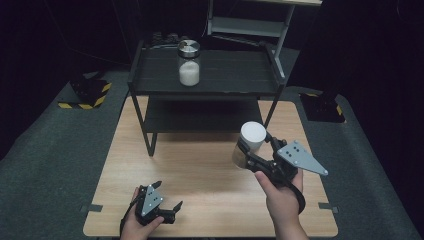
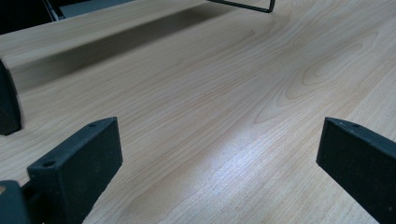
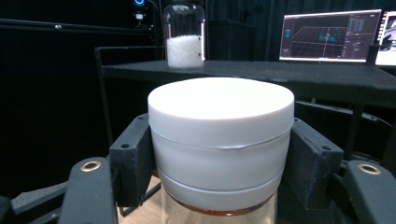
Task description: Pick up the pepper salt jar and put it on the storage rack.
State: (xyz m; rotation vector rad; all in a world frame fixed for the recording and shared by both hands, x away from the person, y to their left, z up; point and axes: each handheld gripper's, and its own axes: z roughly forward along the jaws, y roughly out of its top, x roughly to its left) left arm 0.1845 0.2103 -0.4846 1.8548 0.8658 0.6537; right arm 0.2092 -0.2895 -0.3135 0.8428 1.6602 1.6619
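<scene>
Right tongs (image 1: 248,150) are clamped and raised; left tongs (image 1: 169,202) rest wide apart.

The table (image 1: 200,170) is showing pale smooth wood grain; the jar's lid (image 3: 219,112) is looking matt white plastic above clear glass

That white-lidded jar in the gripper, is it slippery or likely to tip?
The white-lidded jar looks smooth, so probably slippery. The right gripper clamps its lid, with the clear body hanging below, so it may swing. Likely rigid, perhaps breakable.
</scene>
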